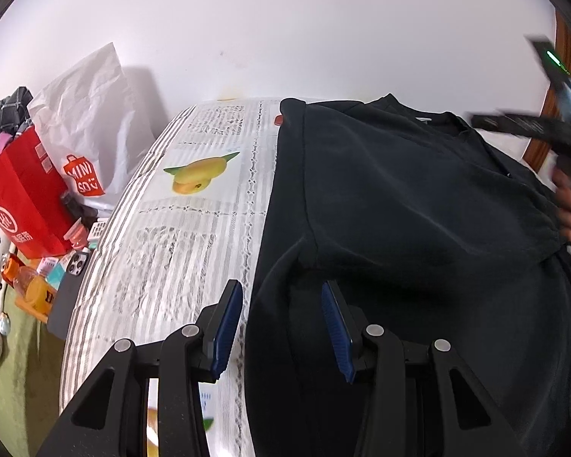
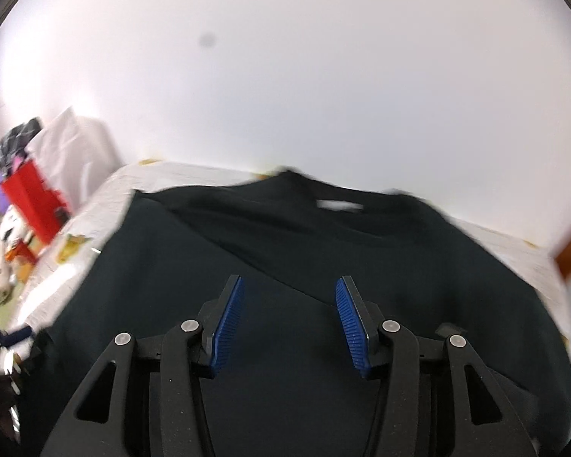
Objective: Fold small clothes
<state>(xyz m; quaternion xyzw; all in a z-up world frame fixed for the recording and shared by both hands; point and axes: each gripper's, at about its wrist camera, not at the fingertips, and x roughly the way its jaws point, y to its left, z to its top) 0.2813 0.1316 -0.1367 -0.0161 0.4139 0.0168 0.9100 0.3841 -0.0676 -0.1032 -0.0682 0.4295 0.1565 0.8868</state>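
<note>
Left gripper [image 1: 281, 327] ribbed pads apart, soft black shirt [image 1: 418, 209]

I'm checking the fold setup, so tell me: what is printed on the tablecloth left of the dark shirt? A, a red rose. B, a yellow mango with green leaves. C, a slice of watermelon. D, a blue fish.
B: in the left wrist view the tablecloth shows a yellow mango with green leaves, just left of the dark shirt.
</note>
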